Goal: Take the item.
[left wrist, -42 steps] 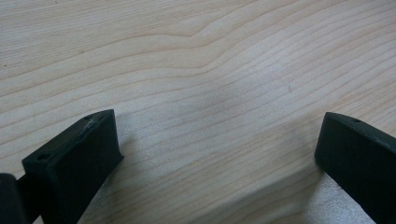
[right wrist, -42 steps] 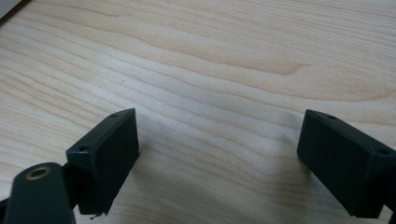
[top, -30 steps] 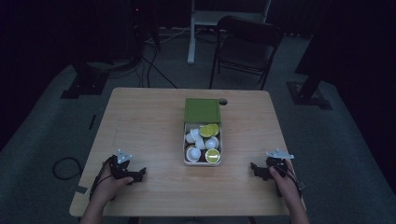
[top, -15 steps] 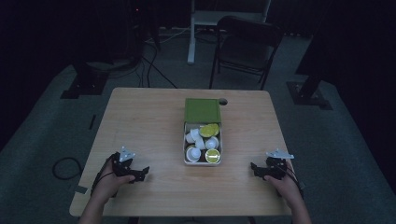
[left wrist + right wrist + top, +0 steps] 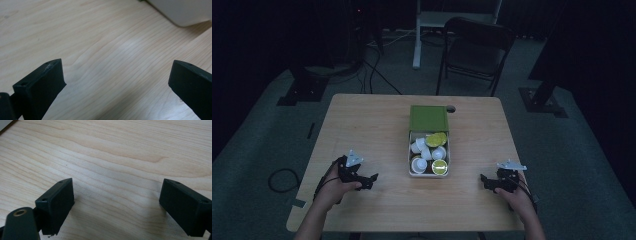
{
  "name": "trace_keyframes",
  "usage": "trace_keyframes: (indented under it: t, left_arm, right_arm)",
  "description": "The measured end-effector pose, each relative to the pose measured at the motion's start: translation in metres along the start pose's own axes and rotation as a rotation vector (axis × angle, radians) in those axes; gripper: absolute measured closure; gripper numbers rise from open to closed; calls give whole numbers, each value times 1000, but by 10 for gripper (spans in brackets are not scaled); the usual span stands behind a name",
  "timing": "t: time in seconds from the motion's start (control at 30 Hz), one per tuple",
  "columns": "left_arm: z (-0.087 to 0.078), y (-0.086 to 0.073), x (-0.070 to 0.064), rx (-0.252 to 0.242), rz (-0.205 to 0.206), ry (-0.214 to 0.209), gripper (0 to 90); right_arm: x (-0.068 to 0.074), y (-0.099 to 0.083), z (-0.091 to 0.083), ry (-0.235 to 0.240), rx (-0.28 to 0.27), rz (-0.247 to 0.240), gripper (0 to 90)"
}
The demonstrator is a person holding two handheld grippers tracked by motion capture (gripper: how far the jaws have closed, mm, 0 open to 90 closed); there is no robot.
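A white box (image 5: 411, 150) with a green lid (image 5: 428, 118) folded back sits mid-table, holding several white and yellow-green capped cups (image 5: 432, 153). My left gripper (image 5: 371, 178) rests on the wooden table (image 5: 362, 125) at the front left, held by a hand, jaws wide apart over bare wood (image 5: 117, 72). At the front right my right gripper (image 5: 484, 181) also lies on the table, open, with nothing between its pads (image 5: 117, 202). A corner of the white box (image 5: 182, 12) shows at the top of the left gripper view.
A dark folding chair (image 5: 474, 50) stands beyond the table's far edge, next to a white stand (image 5: 422, 30). Cables (image 5: 377, 70) run over the grey carpet at the back left. A round cable hole (image 5: 450, 108) lies beside the lid.
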State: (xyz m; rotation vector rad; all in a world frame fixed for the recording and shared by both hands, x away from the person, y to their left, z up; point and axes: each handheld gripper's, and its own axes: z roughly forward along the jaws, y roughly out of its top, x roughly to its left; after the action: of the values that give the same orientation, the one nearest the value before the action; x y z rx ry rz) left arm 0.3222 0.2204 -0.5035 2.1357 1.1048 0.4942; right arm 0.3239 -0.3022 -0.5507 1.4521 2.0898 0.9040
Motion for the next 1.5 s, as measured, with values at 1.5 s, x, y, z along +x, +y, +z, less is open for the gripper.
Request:
trace_keyframes:
  t: [1.5]
  left_arm:
    - [-2,107,-62,-154,205,-178,6]
  right_arm:
    - [0,0,0,0,0,1,118]
